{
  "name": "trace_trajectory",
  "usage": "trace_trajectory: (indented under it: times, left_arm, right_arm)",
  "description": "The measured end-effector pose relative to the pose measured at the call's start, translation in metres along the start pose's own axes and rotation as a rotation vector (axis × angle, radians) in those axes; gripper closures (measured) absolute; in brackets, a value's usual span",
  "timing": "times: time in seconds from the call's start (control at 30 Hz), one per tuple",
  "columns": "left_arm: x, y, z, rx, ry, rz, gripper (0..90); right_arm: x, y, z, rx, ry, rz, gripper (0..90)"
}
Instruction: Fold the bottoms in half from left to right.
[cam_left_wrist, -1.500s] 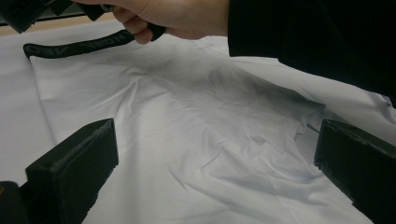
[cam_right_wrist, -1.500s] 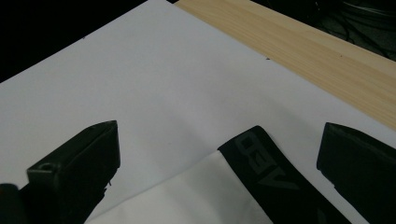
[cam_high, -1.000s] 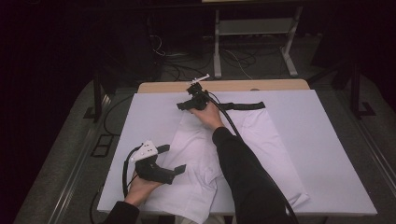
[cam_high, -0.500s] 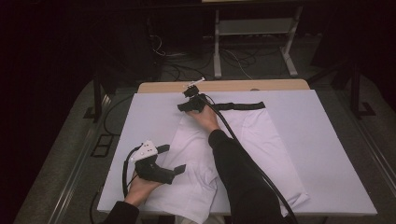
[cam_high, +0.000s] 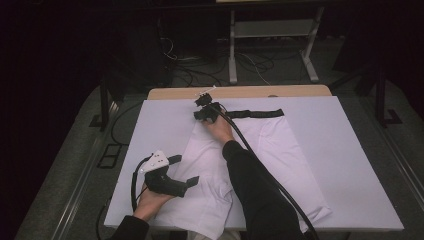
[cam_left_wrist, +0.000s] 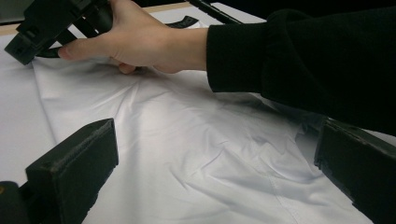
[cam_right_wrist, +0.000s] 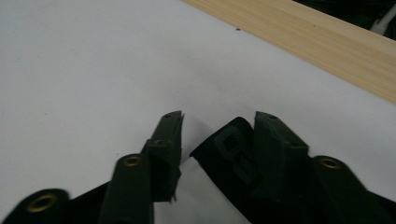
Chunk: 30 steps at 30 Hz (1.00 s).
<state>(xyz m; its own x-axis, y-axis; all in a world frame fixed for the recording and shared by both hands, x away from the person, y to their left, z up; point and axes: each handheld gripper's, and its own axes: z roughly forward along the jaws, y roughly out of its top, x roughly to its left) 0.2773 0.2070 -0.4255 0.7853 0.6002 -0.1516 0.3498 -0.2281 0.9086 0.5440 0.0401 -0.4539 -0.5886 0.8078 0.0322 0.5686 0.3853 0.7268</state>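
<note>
Right gripper view: right gripper closing around black waistband corner (left gripper spread); thin fabric could slip out.

High view: fixed overhead, facing forward and down across the table. Left gripper view: low, close over the cloth, facing the right hand. Right gripper view: very close, at the cloth's black band. Shared: cloth.

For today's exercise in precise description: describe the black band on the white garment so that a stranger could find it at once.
Start at the white-covered table and find the white garment spread on it. Along the garment's far edge runs the black band, the one dark strip on the pale cloth, its left end between the right gripper's jaws.
</note>
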Motion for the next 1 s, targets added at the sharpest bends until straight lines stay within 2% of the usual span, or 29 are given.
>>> trace_trajectory:
  times: [0.07, 0.17, 0.33, 0.57, 0.7, 0.83, 1.0]
  left_arm:
    - [0.0, 0.0, 0.0, 0.0, 0.002, -0.001, 0.0]
    - [0.001, 0.0, 0.0, 0.003, 0.006, -0.003, 0.0]
    - [0.002, -0.002, 0.0, 0.01, 0.008, -0.028, 0.0]
    - [0.007, -0.002, -0.007, 0.011, 0.026, -0.085, 0.0]
    - [0.007, 0.001, -0.01, 0.029, 0.033, -0.089, 0.0]
    - [0.01, 0.002, -0.01, 0.083, 0.033, -0.092, 0.0]
    - [0.013, 0.0, -0.013, 0.145, 0.026, -0.118, 0.0]
  right_arm:
    - [-0.001, 0.0, -0.001, 0.002, -0.004, 0.003, 60.2]
    - [-0.001, 0.001, -0.003, 0.006, 0.013, 0.012, 69.7]
    - [0.002, 0.001, -0.005, 0.009, 0.008, 0.022, 83.4]
    - [0.001, 0.0, -0.011, -0.005, 0.013, 0.057, 84.8]
    - [0.001, -0.002, -0.012, -0.015, 0.018, 0.061, 85.0]
    - [0.001, -0.004, -0.012, -0.021, 0.025, 0.067, 85.0]
    - [0.001, -0.005, -0.016, -0.043, 0.023, 0.06, 85.1]
